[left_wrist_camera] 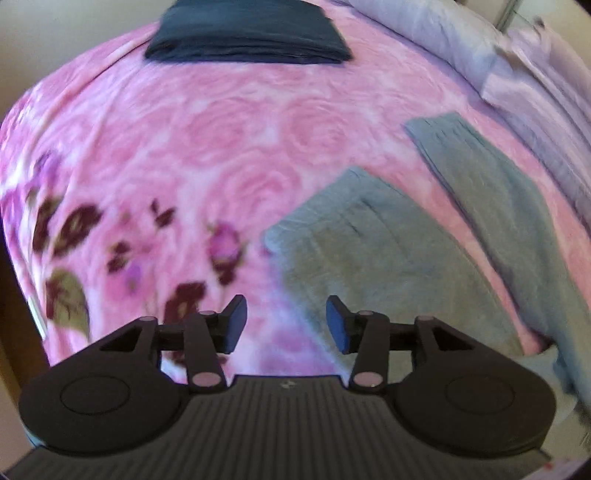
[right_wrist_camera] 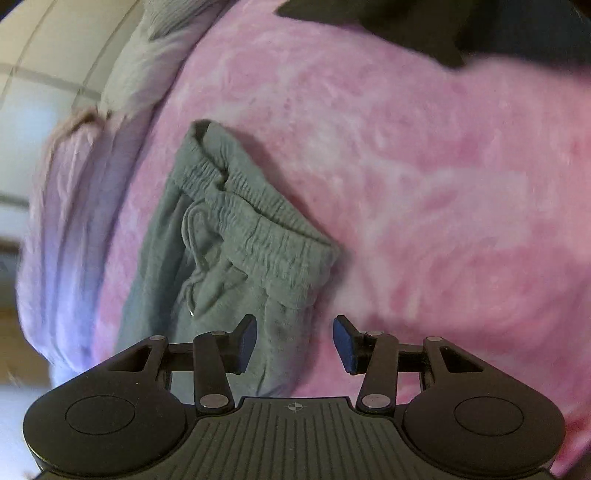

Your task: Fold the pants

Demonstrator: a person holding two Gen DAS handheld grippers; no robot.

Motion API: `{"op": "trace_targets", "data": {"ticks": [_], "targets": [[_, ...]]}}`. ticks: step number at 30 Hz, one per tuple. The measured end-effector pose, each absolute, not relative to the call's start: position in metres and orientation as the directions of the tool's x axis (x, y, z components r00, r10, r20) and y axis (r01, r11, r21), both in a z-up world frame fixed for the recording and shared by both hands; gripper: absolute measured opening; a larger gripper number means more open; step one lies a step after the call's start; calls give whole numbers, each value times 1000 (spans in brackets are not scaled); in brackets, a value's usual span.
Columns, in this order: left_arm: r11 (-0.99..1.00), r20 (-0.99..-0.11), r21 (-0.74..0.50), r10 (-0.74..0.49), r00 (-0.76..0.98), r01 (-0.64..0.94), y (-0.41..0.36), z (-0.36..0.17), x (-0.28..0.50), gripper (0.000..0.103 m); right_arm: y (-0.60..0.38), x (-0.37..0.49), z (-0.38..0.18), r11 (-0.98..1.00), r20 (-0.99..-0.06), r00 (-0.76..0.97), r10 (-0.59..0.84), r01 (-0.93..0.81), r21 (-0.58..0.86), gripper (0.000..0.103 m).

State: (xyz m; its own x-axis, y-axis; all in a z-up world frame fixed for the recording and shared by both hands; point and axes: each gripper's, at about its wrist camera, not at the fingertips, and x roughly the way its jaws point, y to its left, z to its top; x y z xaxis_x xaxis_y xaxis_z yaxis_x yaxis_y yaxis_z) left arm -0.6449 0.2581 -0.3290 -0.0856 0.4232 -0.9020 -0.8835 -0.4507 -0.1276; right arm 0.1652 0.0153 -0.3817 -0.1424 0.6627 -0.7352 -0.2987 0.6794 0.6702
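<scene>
Grey sweatpants [left_wrist_camera: 388, 254] lie on a pink floral blanket [left_wrist_camera: 221, 155]. In the left wrist view both legs spread apart toward the right, their hems pointing up and away. My left gripper [left_wrist_camera: 286, 323] hovers open just left of the nearer leg, nothing between its blue pads. In the right wrist view the elastic waistband [right_wrist_camera: 266, 240] with its drawstring [right_wrist_camera: 192, 258] sits ahead, the fabric bunched. My right gripper [right_wrist_camera: 294, 341] is open above the pants' right edge, holding nothing.
A folded dark blue garment [left_wrist_camera: 247, 33] rests at the far end of the bed. A lavender quilt [left_wrist_camera: 517, 74] is piled along the right side. Dark cloth [right_wrist_camera: 443, 26] shows at the top of the right wrist view, and a tiled wall [right_wrist_camera: 48, 55] at its left.
</scene>
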Motion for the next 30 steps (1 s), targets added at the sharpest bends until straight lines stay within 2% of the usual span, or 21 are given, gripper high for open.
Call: {"op": "trace_targets", "data": {"ticks": [2, 5, 6, 7, 8, 10, 12, 13, 14, 15, 18, 22, 24, 27, 28, 30], "targets": [[-459, -893, -167, 446, -64, -873, 255, -331, -651, 66, 24, 157, -397, 673, -718, -134, 683, -264, 691, 43], [-490, -878, -234, 477, -34, -840, 256, -338, -660, 67, 37, 145, -405, 678, -714, -74, 696, -260, 688, 40], [-497, -876, -247, 481, -28, -832, 260, -340, -662, 67, 39, 143, -402, 682, -720, -64, 691, -273, 679, 34], [-512, -875, -251, 482, -33, -822, 262, -342, -664, 67, 39, 141, -399, 687, -730, -61, 681, -294, 665, 22], [-531, -869, -259, 492, -45, -807, 263, -345, -668, 67, 38, 140, -398, 685, -733, -64, 677, -309, 660, 16], [-549, -849, -313, 528, -31, -775, 267, -352, -674, 67, 34, 142, -390, 683, -741, -63, 669, -340, 646, 13], [-547, -850, -344, 526, 7, -763, 274, -362, -674, 60, 37, 143, -380, 684, -754, -48, 655, -387, 619, 12], [-533, -854, -349, 520, 27, -771, 279, -368, -670, 39, 39, 144, -374, 682, -759, -46, 649, -407, 608, 11], [-507, -858, -342, 513, 42, -791, 284, -371, -663, 14, 42, 143, -368, 679, -762, -45, 646, -422, 601, 11], [-479, -858, -325, 511, 42, -815, 288, -371, -657, 6, 43, 143, -358, 669, -763, -44, 645, -452, 590, 10], [-418, -814, -202, 574, -85, -885, 284, -348, -639, 6, 38, 144, -318, 627, -749, -17, 663, -535, 567, 7], [-355, -746, -128, 650, -147, -926, 252, -309, -641, 6, 6, 143, -278, 599, -732, -1, 682, -574, 559, 7], [-359, -775, -75, 608, -172, -930, 237, -309, -647, 6, -16, 137, -280, 628, -767, -11, 641, -566, 533, 7], [-395, -833, 27, 499, -239, -918, 212, -330, -660, 10, -40, 130, -315, 711, -853, -81, 515, -515, 479, 8], [-414, -852, 43, 459, -250, -909, 207, -340, -665, 16, -43, 128, -331, 748, -888, -115, 446, -498, 440, 9], [-459, -881, 77, 384, -276, -885, 198, -352, -675, 30, -48, 123, -352, 808, -940, -153, 304, -482, 339, 24]]}}
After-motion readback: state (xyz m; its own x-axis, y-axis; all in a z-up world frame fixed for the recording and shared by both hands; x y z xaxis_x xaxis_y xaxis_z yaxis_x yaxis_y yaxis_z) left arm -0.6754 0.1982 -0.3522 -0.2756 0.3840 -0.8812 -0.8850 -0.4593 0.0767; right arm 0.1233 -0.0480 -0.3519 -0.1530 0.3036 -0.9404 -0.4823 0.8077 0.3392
